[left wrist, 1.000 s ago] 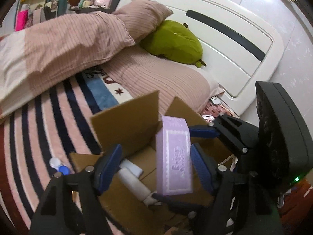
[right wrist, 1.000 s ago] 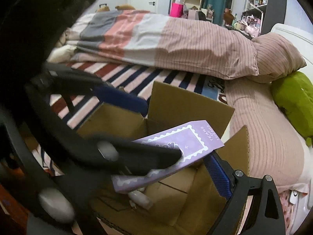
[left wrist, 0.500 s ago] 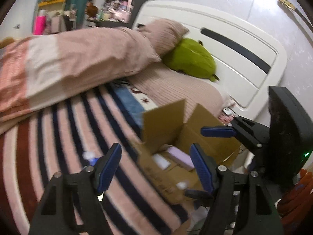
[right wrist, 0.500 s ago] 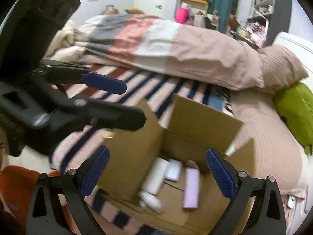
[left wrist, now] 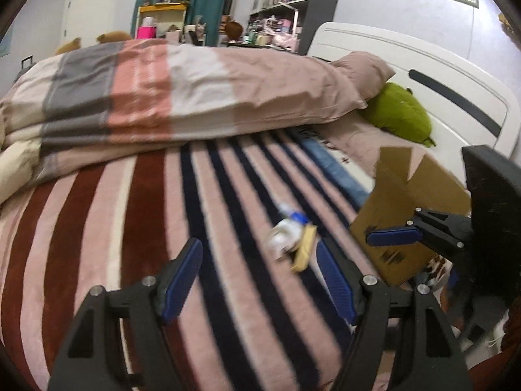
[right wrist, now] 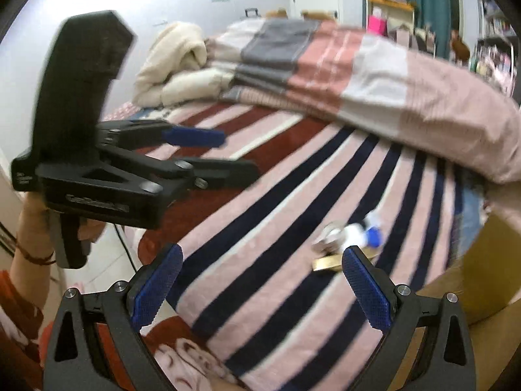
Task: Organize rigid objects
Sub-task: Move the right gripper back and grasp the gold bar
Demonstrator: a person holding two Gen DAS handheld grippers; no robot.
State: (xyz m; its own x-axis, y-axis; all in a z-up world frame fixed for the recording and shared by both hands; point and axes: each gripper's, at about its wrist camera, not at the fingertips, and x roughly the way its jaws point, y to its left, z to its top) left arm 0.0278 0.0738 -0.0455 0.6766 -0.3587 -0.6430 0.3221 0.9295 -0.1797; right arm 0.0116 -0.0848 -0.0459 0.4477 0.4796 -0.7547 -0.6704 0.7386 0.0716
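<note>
On the striped blanket point(left wrist: 162, 228) lie a small white bottle with a blue cap point(left wrist: 289, 224) and a flat gold box point(left wrist: 304, 252); they also show in the right wrist view, the bottle point(right wrist: 351, 231) beside the gold box point(right wrist: 329, 262). An open cardboard box point(left wrist: 410, 202) stands to their right; its flap shows at the right edge of the right wrist view point(right wrist: 488, 260). My left gripper point(left wrist: 260, 273) is open and empty, just short of the items. My right gripper point(right wrist: 260, 283) is open and empty, hovering near them. Both views are blurred.
A folded striped duvet point(left wrist: 182, 97) lies across the bed behind. A green plush point(left wrist: 400, 114) and pillow rest by the white headboard point(left wrist: 439, 75). Cream blankets point(right wrist: 176, 65) are piled at the far end. Shelves and clutter stand beyond.
The purple box was let go into the cardboard box. Both grippers opened, pulled away from the box and swung left toward the bottle and gold box on the blanket.
</note>
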